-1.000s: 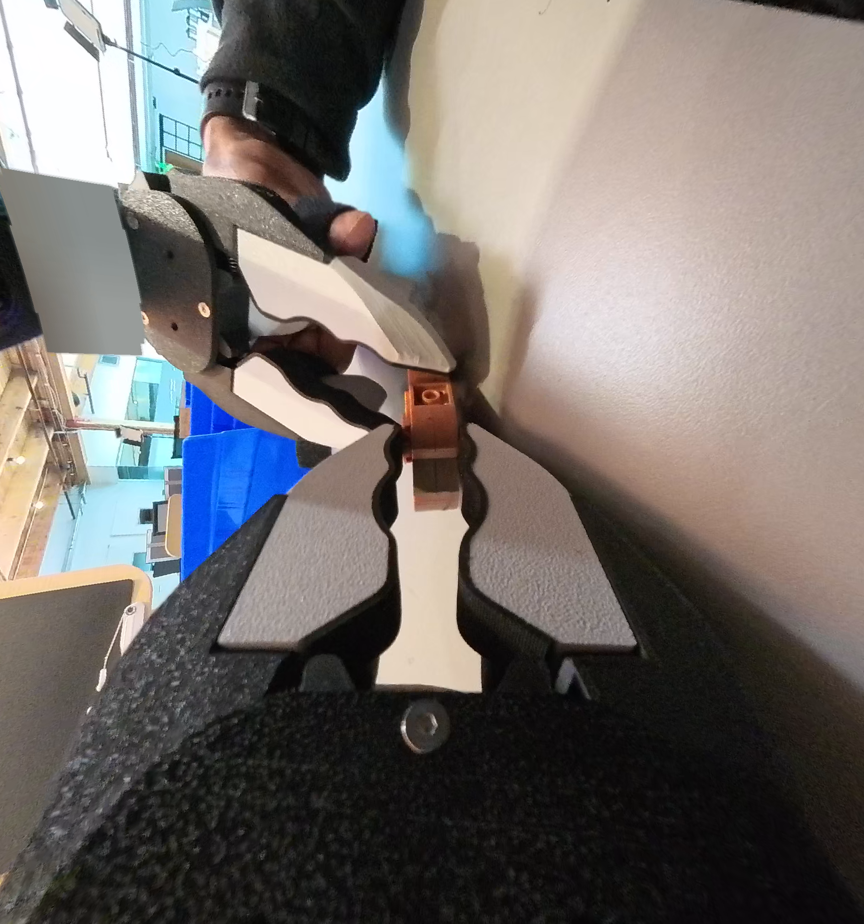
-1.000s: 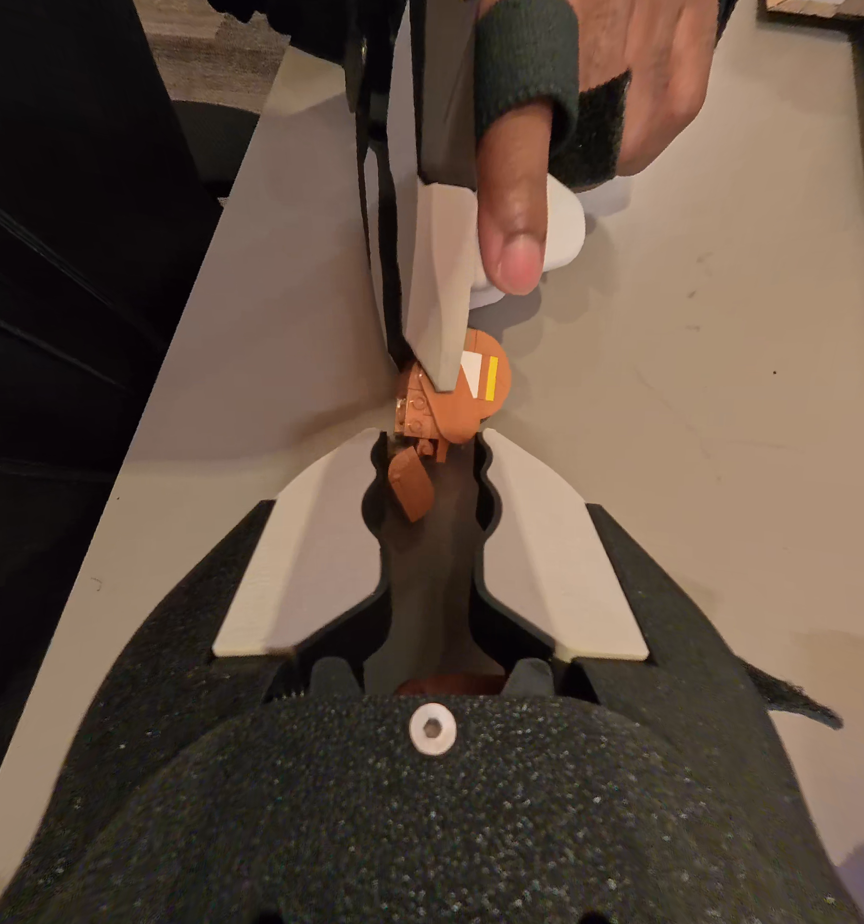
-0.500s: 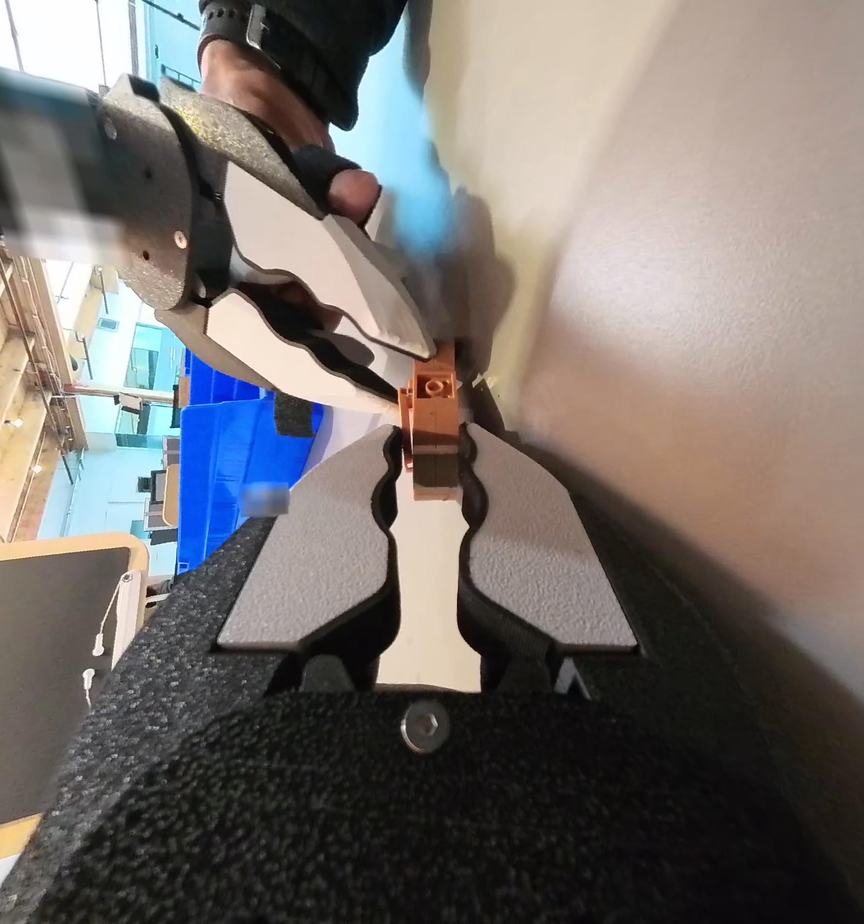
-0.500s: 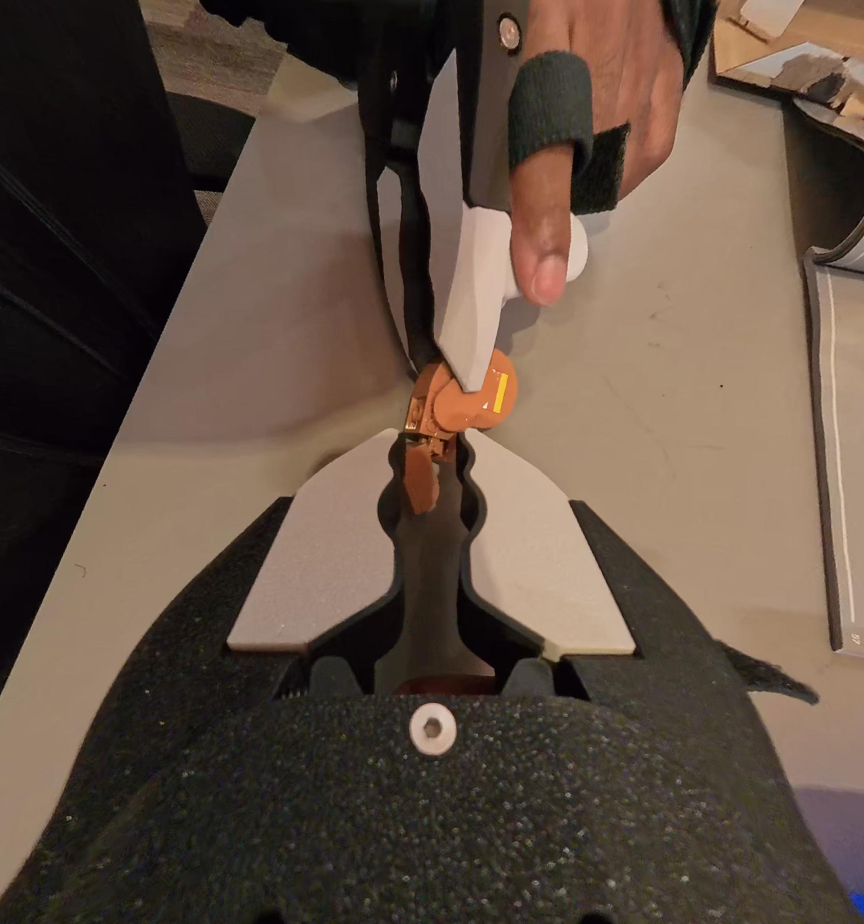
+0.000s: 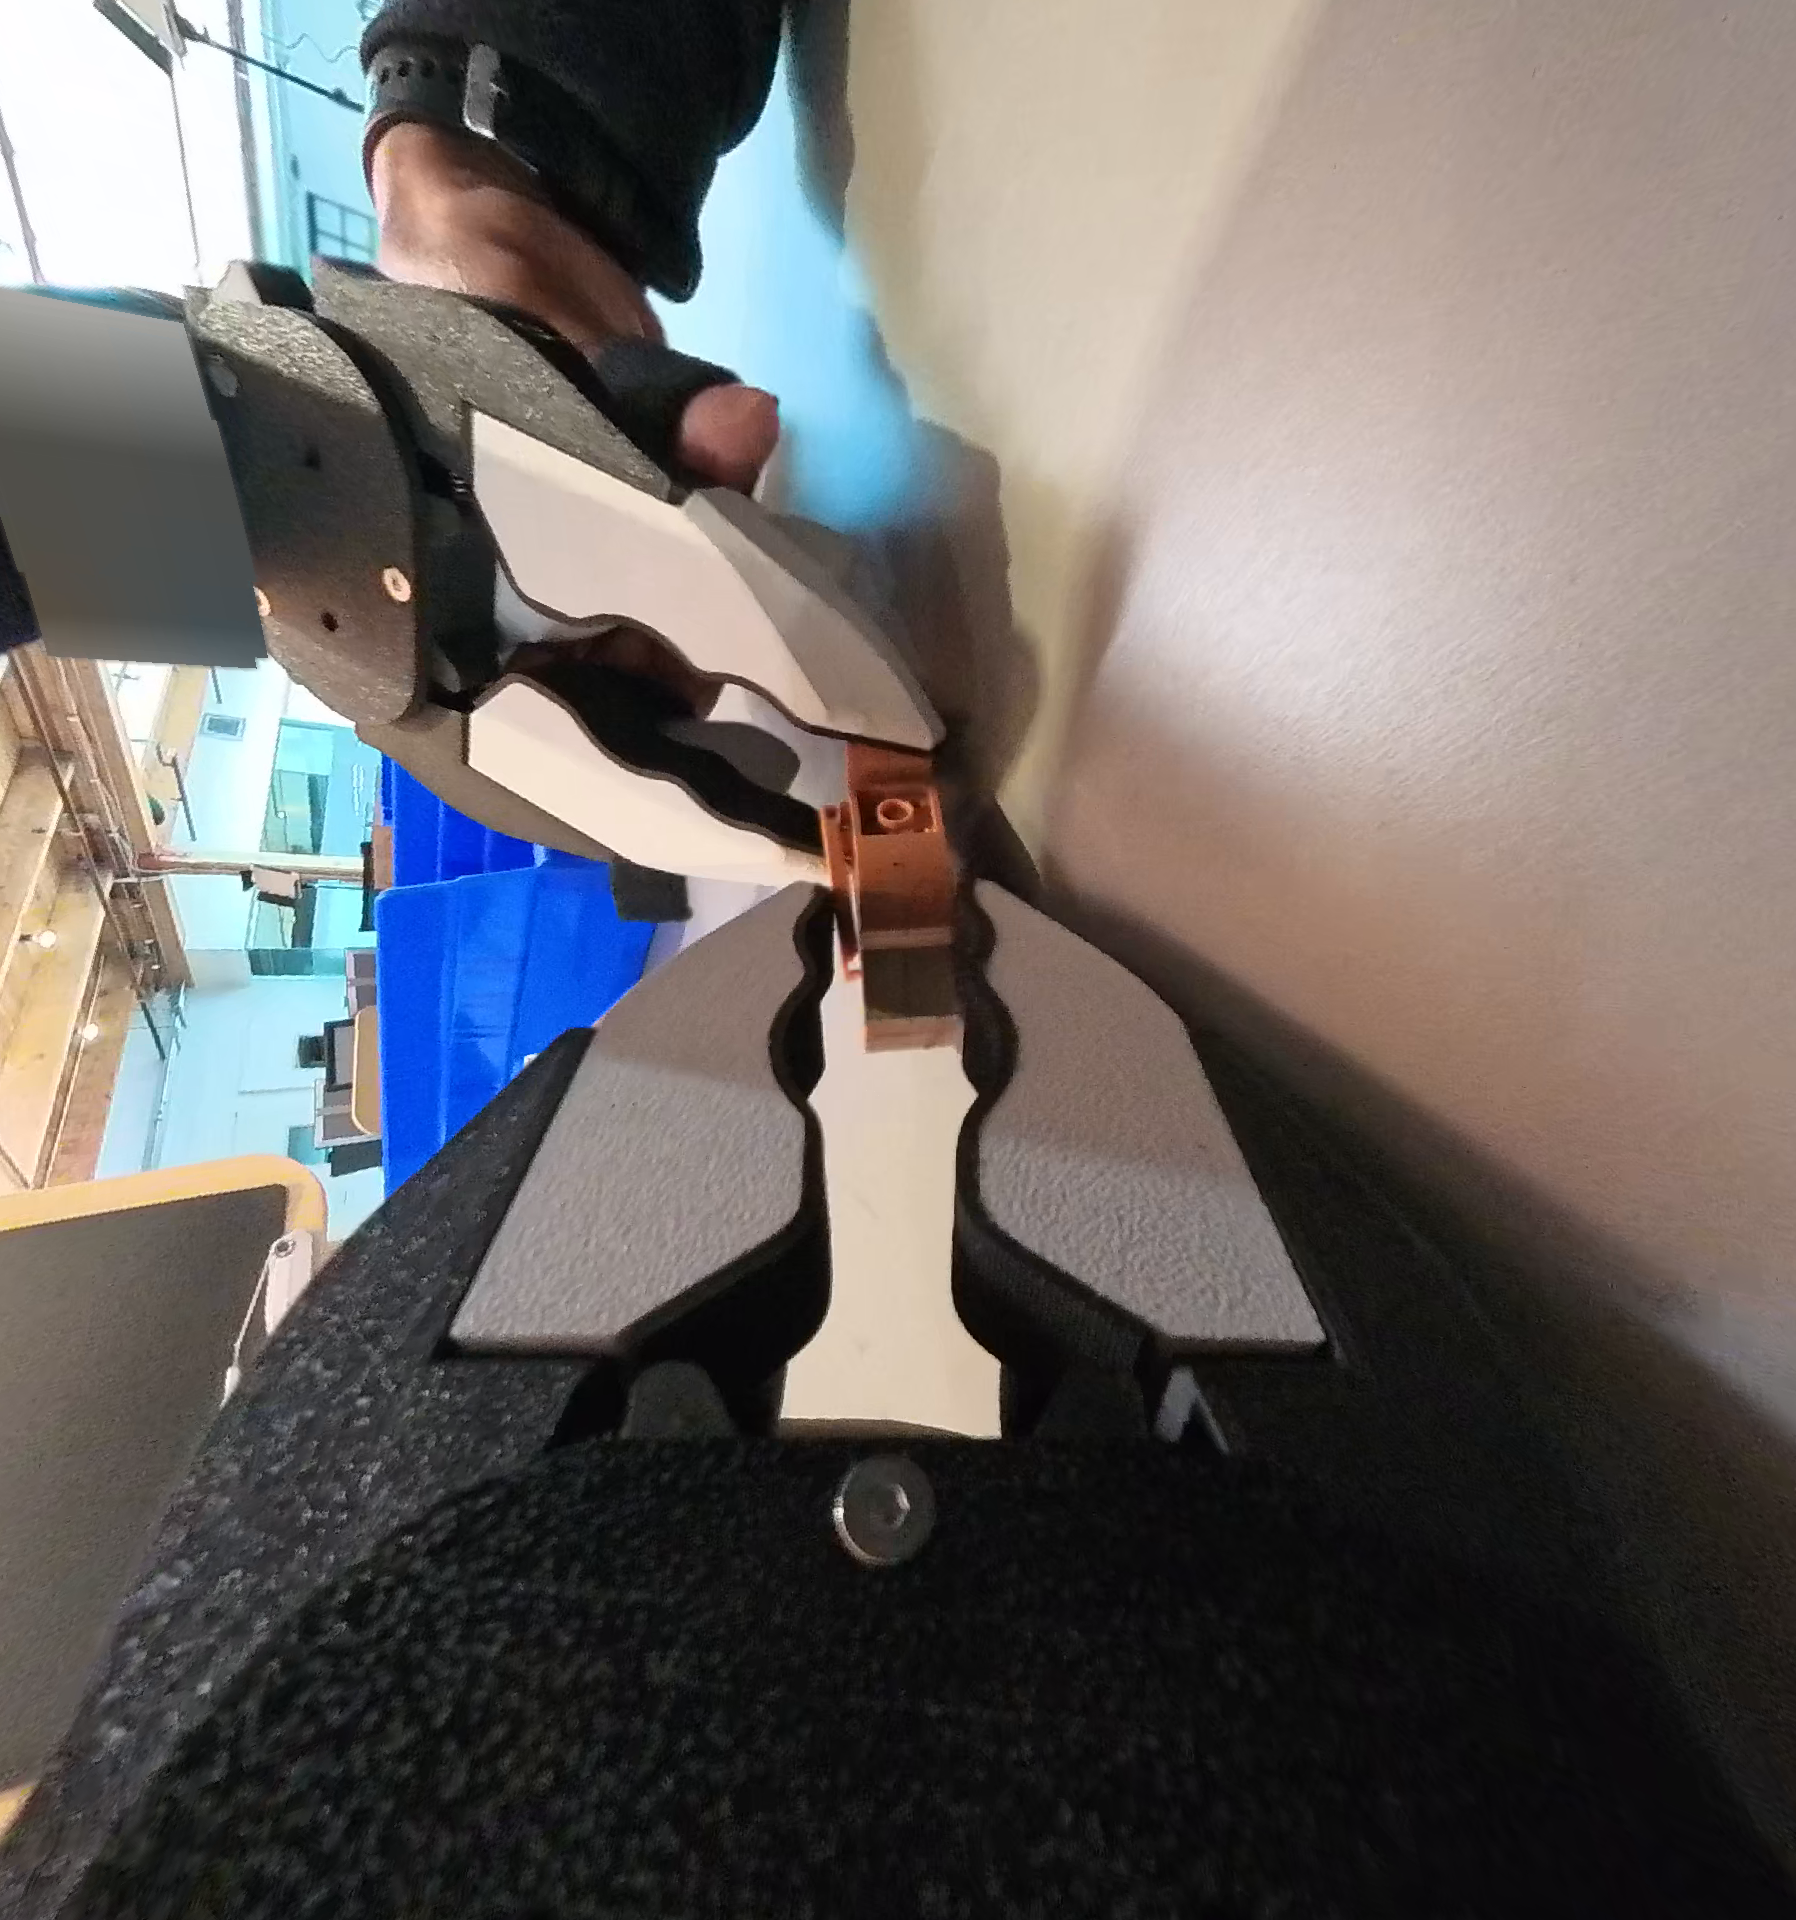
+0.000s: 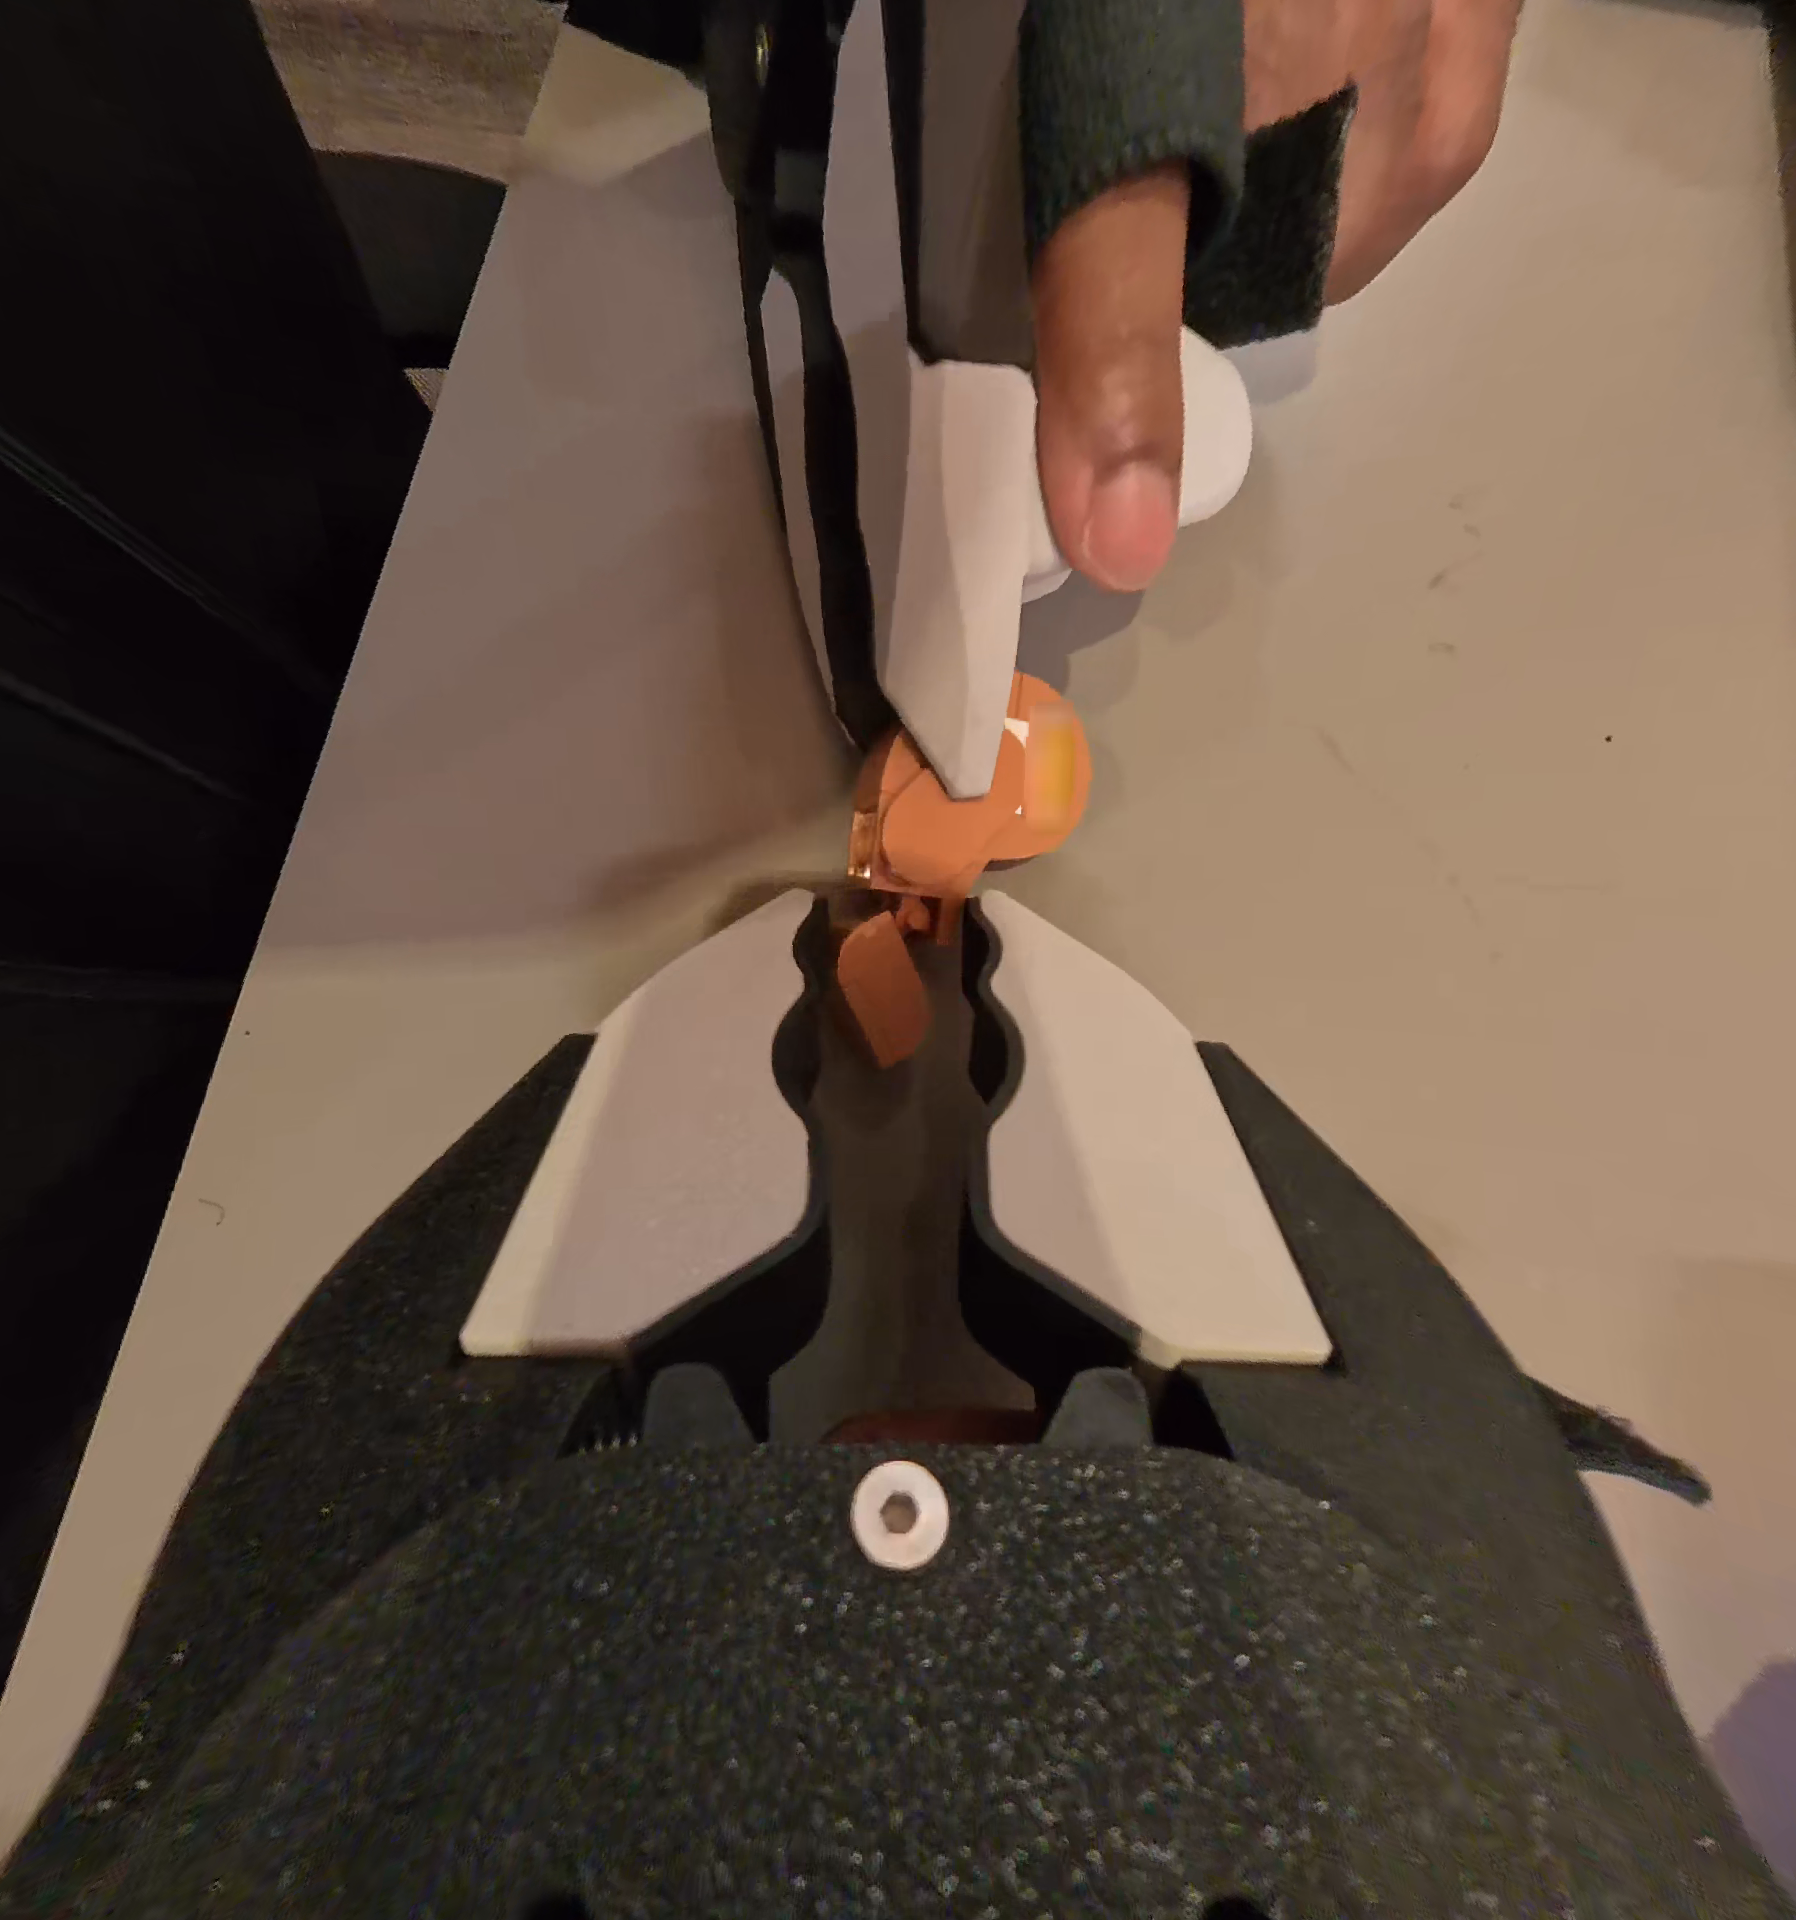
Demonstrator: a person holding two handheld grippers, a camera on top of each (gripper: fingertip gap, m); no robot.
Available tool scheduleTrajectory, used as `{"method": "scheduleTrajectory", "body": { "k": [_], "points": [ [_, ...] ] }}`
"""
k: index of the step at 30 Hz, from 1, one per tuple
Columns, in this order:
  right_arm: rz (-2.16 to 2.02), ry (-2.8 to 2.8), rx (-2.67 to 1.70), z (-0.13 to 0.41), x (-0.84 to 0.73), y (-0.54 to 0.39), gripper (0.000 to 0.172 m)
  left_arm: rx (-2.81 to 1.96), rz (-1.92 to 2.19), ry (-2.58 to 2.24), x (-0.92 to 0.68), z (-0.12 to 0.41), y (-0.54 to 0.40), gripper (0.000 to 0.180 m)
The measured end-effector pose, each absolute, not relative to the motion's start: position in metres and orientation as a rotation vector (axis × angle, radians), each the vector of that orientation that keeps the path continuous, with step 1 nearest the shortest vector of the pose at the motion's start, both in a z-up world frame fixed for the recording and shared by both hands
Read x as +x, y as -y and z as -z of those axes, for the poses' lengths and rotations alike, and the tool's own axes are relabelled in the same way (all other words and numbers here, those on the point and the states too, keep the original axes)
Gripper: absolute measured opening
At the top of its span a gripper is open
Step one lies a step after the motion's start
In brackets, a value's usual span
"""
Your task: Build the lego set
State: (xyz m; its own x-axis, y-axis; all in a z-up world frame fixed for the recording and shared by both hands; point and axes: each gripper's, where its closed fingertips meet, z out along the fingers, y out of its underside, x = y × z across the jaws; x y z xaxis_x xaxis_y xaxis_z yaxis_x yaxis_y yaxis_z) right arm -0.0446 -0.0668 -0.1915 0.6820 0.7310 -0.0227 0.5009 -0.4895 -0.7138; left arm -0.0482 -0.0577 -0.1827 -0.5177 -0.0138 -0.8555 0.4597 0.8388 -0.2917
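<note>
Pale grey table point(image 6: 1393, 935), same surface as a second ago, filling the right wrist view and running up the right side of the left wrist view. Blue bins point(image 5: 499, 966) behind, unchanged.

Left gripper point(image 5: 899, 940) clamped on an orange brick assembly point(image 5: 899, 862), both pads against its sides, as in the two earlier frames; held just above the table, near its left edge. Person's left hand point(image 6: 1185, 260) wrapped round it, index finger down along the white finger.

Right gripper point(image 6: 894, 920) meeting the assembly from the opposite side, closed on its lower end, a small orange flap point(image 6: 878, 997) hanging between the fingers. Wider apart a second ago, tighter half a second ago, now slightly eased. Right hand point(image 5: 561, 281) a little lower in the left wrist view than half a second ago.

Round orange face with a yellow stripe point(image 6: 1050, 769) blurred now, sharp before.
</note>
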Motion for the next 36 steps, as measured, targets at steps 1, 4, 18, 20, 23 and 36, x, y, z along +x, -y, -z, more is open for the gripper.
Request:
{"method": "scheduleTrajectory", "body": {
  "k": [1,4,18,20,23,36],
  "points": [
    [-0.412,0.946,-2.193,0.192,-0.045,0.066,0.023,0.331,0.617,-2.048,-0.049,0.183,0.058,0.022],
    [-0.359,0.963,-2.183,0.192,-0.045,0.064,0.022,0.347,0.610,-2.068,-0.050,0.184,0.059,0.024],
    [-0.188,0.930,-2.156,0.193,-0.045,0.057,0.021,0.410,0.408,-2.078,-0.052,0.184,0.054,0.025],
    [-0.186,0.917,-2.158,0.193,-0.046,0.057,0.021,0.410,0.386,-2.083,-0.053,0.184,0.054,0.025],
    [-0.183,0.894,-2.169,0.193,-0.046,0.056,0.021,0.411,0.347,-2.095,-0.053,0.184,0.053,0.026],
    [-0.120,0.885,-2.174,0.194,-0.049,0.055,0.021,0.448,0.249,-2.190,-0.061,0.184,0.049,0.026]
  ]
}}
